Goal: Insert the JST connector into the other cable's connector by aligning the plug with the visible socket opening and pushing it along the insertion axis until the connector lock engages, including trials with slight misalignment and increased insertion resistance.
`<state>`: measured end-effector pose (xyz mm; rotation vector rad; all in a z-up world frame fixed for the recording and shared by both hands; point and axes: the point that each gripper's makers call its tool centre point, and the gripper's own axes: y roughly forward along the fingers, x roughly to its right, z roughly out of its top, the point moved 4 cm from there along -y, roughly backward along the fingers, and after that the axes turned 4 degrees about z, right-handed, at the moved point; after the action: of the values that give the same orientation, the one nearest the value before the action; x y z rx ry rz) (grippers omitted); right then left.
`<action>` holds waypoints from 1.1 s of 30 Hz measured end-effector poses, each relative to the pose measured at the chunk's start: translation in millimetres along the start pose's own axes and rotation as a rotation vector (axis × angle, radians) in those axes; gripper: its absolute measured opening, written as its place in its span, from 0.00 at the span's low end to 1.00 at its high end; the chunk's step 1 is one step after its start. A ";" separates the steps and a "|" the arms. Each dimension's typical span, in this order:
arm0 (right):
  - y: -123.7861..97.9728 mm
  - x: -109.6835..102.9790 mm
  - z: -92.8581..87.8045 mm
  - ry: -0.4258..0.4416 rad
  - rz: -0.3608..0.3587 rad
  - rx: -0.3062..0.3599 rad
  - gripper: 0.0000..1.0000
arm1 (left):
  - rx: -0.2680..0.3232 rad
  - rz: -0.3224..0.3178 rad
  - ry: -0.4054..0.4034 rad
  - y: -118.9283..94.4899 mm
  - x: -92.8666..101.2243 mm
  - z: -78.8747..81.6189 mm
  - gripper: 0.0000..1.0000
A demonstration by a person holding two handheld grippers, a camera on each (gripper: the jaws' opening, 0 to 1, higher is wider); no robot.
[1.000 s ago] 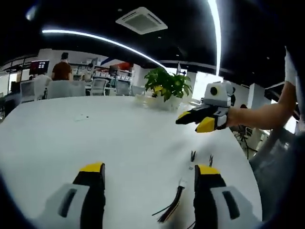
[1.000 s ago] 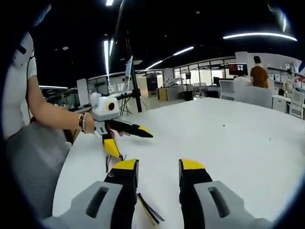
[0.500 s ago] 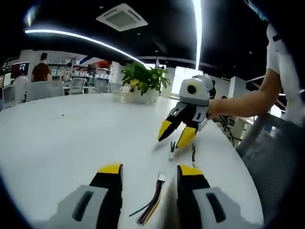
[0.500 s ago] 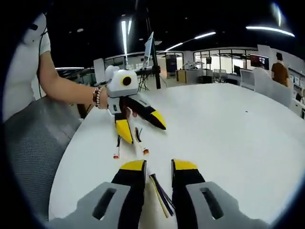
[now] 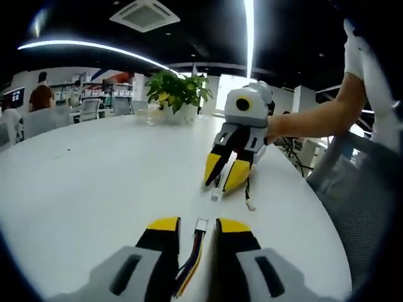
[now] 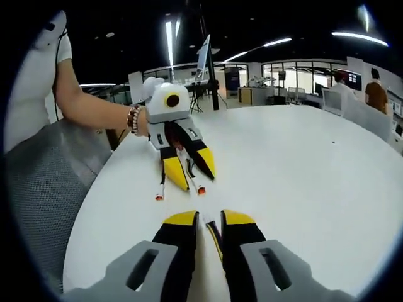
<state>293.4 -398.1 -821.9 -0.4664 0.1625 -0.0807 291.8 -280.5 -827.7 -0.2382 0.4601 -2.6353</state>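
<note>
My left gripper is low over the white table. Its jaws stand a narrow gap apart around a white JST connector with coloured wires trailing back. Table shows on both sides of the connector. Ahead, my right gripper points down over a second white connector and a red-tipped wire. In the right gripper view my right gripper has nearly closed jaws with a thin wire bundle between them. The left gripper stands over two red-tipped wires.
A potted plant stands at the table's far side. The person's arm reaches in from a grey mesh chair at the table edge. Office desks and seated people are far behind.
Both pairs of jaws have narrowed from wide apart to a small gap around the wires. The two grippers have come closer together and dropped toward the cables on the table.
</note>
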 end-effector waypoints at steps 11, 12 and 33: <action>2.3 -3.3 -9.5 -0.019 0.009 -0.021 0.09 | -0.008 -0.019 0.023 2.6 1.5 -1.4 0.06; 2.3 -3.7 -9.9 -0.019 0.009 -0.018 0.07 | -0.011 -0.021 0.025 3.2 0.6 -1.9 0.04; -9.4 -11.0 11.9 -0.042 0.005 0.029 0.04 | -0.022 -0.091 0.156 3.2 13.8 18.9 0.00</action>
<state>284.3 -399.9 -805.6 -0.4389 0.1211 -0.0686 285.4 -294.8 -810.0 -0.0621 0.5415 -2.7513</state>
